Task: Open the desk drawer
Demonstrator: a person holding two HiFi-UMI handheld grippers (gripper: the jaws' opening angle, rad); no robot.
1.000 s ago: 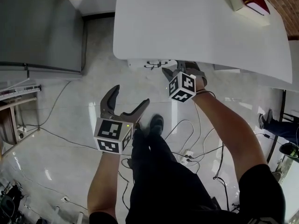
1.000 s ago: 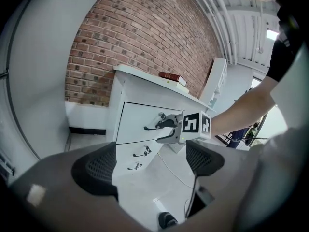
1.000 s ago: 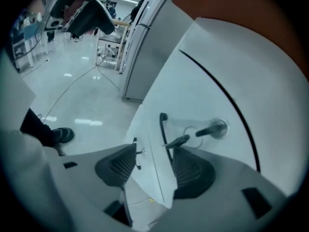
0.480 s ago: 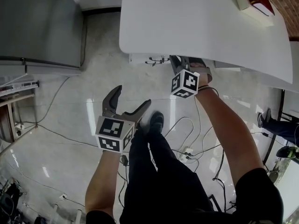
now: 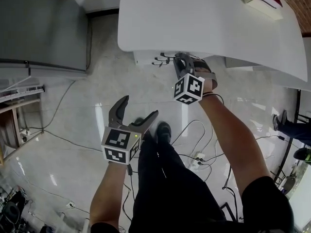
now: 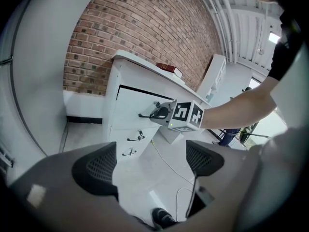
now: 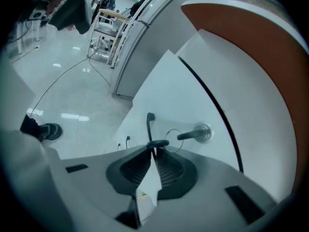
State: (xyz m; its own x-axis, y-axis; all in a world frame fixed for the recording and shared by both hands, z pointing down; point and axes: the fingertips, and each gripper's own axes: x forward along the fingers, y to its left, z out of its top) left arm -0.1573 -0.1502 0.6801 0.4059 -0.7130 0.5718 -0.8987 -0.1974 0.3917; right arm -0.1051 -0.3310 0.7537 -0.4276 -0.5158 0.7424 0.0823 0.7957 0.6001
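One drawer (image 6: 131,102) concerns us: the top one, just under the white tabletop (image 5: 209,18). It sits left of centre in the left gripper view and fills the middle of the right gripper view. Its handle (image 7: 150,126) is a slim dark bar standing off a smooth, flat white front. A metal key (image 7: 193,135) with a thin ring sits in a lock just to the right of it.

Our right gripper (image 7: 154,148) is closing its dark ribbed pads on that bar, which lies right at their tips. We judge this hold shallow. To do the step well we should let the pads seat firmly on the bar, then draw straight back along the drawer's run, keeping level and not twisting. Otherwise the thin, hard bar may slide out.

Our left gripper (image 6: 152,164) hangs spread wide and empty over the glossy pale floor (image 5: 73,130), at lower centre of the head view and well apart from the drawer.
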